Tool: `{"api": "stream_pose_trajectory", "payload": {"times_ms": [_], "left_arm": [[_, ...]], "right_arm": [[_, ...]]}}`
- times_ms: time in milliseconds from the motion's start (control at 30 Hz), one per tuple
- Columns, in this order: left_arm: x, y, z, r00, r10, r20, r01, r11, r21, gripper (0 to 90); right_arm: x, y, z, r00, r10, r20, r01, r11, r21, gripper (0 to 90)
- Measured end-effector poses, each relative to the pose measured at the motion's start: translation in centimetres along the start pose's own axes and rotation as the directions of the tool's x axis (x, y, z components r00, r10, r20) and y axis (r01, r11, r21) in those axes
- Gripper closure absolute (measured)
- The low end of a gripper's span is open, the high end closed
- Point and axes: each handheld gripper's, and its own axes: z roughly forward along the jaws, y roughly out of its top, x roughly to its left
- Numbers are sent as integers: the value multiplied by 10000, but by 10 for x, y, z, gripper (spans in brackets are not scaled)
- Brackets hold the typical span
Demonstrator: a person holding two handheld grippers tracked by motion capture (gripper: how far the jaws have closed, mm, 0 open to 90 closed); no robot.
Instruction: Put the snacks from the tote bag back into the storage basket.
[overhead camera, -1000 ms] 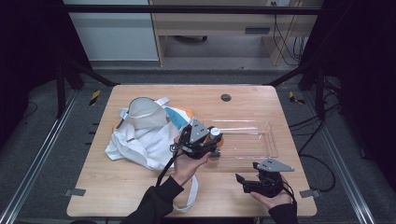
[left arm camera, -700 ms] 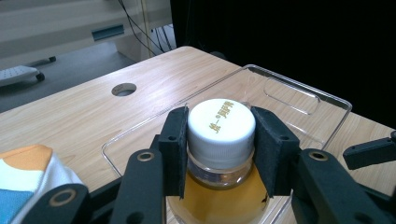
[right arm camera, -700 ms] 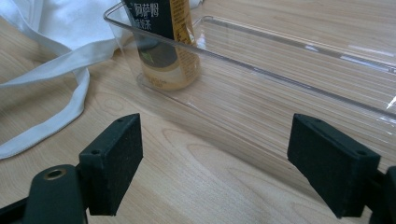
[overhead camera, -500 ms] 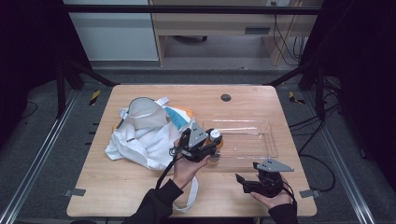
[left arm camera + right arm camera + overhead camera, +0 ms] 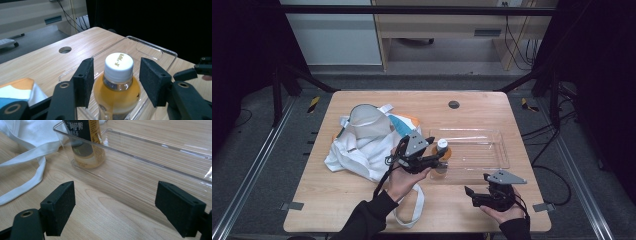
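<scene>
Upright, the white-capped orange bottle stands free between the left tongs' just-opened jaws.

In the left gripper view the bottle runs off the bottom edge between the two pads, so its base and label are unseen, and the print on its white cap is too small to read. In the right gripper view, beyond the left pad, the bottle's cap and shoulder are cut by the top edge.
</scene>
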Motion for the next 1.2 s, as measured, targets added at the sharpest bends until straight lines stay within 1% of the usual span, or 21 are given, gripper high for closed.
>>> {"api": "stream_pose_trajectory", "payload": {"times_ms": [67, 167, 300, 467, 600, 667, 933, 1067, 1200], "left_arm": [[2, 1, -6, 9999, 103, 54, -104, 9998, 169, 441], [5, 2, -13, 9990, 447, 23, -447, 9984, 344, 428], [9, 0, -22, 9989, 466, 54, -468, 9982, 382, 418], [14, -6, -35, 9976, 692, -16, -690, 9963, 522, 409], [20, -11, -47, 9985, 545, -105, -540, 9976, 445, 407], [23, -15, -54, 9982, 571, -171, -562, 9972, 499, 406], [39, -39, -77, 9980, 292, -557, -255, 9975, 656, 403], [48, -52, -89, 9969, 93, -787, -43, 9980, 633, 391], [56, -61, -100, 9946, -76, -1033, 141, 9979, 627, 387]], "right_arm": [[0, 0, 0, 10000, 5, 25, -5, 10000, -10, 165], [0, 0, 0, 10000, 30, 58, -30, 10000, -11, 163], [-1, 0, 0, 10000, 50, 84, -50, 10000, -21, 155], [-1, 0, 0, 9999, 83, 107, -82, 10000, -41, 149], [-1, 0, 0, 9999, 53, 127, -53, 10000, -38, 146], [0, 0, 0, 9999, 78, 126, -78, 10000, -48, 145], [-1, -1, 0, 9999, 51, 160, -50, 10000, -59, 143], [-1, -1, 0, 9998, 88, 185, -87, 9999, -56, 143], [-1, -1, 0, 9998, 93, 196, -92, 10000, -35, 143]]}}
